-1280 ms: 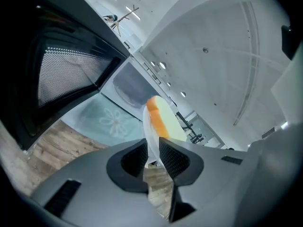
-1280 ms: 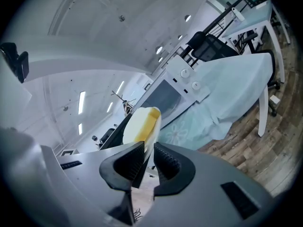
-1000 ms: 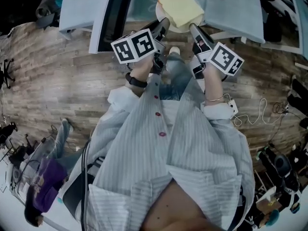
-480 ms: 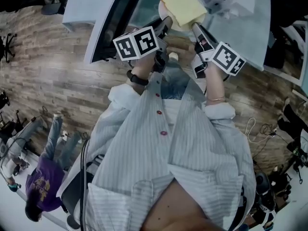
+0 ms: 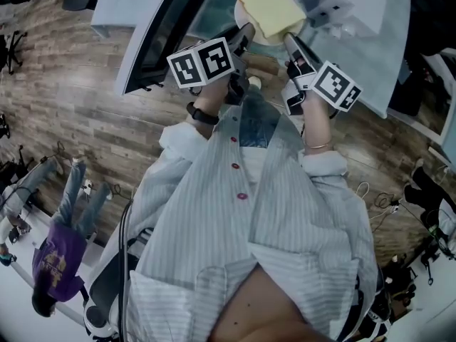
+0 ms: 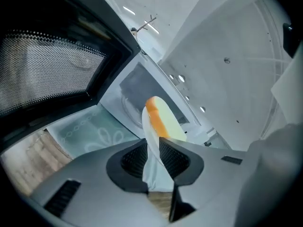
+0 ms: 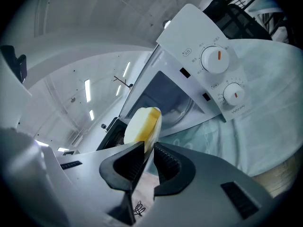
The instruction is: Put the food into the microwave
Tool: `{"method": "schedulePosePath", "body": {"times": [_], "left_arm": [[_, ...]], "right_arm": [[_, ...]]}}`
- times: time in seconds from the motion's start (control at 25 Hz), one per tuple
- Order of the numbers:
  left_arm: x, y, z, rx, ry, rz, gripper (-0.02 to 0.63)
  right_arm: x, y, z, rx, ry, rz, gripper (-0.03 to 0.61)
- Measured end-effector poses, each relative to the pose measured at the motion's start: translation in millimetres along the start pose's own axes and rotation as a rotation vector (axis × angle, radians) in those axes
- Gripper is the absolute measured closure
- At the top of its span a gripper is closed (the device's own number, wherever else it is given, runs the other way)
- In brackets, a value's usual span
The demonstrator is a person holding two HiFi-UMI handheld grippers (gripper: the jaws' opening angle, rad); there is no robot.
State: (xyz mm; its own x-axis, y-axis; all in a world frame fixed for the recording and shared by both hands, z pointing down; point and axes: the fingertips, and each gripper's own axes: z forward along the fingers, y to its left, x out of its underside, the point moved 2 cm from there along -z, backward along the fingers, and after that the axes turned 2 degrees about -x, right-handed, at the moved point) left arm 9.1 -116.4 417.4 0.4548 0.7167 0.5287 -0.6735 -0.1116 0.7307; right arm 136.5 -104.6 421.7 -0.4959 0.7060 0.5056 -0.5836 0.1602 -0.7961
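- The left tongs point(image 6: 152, 155) were clamped on one edge of a white plate point(image 6: 152, 143), with the ribbed pads pressed against the rim from both sides.
- The right tongs point(image 7: 147, 162) were closed on the opposite edge of the same plate, so the plate hung between the two tools.
- The food point(image 5: 271, 7), a pale yellow slab with an orange-brown edge, lay on the plate and covered most of it.
- In the head view the plate was held out in front of the person, just before the open front of the microwave point(image 7: 208, 65).
- The microwave's door point(image 5: 160, 34) stood swung wide to the left, its dark mesh window facing the left tongs.
- The lit cavity point(image 6: 135, 91) showed behind the food in both gripper views.
- Two round dials point(image 7: 215, 59) sat on the white control panel to the right of the cavity.
- The microwave stood on a surface point(image 7: 265, 103) covered with a pale patterned cloth, above a wooden floor point(image 5: 92, 120).
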Motion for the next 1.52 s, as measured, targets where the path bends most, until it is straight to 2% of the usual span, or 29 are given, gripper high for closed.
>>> {"method": "schedulePosePath", "body": {"times": [0.64, 1.52], "left_arm": [[-28.3, 12.3, 25.8, 0.021, 0.067, 0.019, 0.538], [-20.1, 30.2, 55.6, 0.016, 0.131, 0.034, 0.534]], "right_arm": [[-16.4, -2.0, 26.3, 0.039, -0.040, 0.030, 0.506], [-13.5, -31.7, 38.7, 0.108, -0.040, 0.073, 0.506]]}}
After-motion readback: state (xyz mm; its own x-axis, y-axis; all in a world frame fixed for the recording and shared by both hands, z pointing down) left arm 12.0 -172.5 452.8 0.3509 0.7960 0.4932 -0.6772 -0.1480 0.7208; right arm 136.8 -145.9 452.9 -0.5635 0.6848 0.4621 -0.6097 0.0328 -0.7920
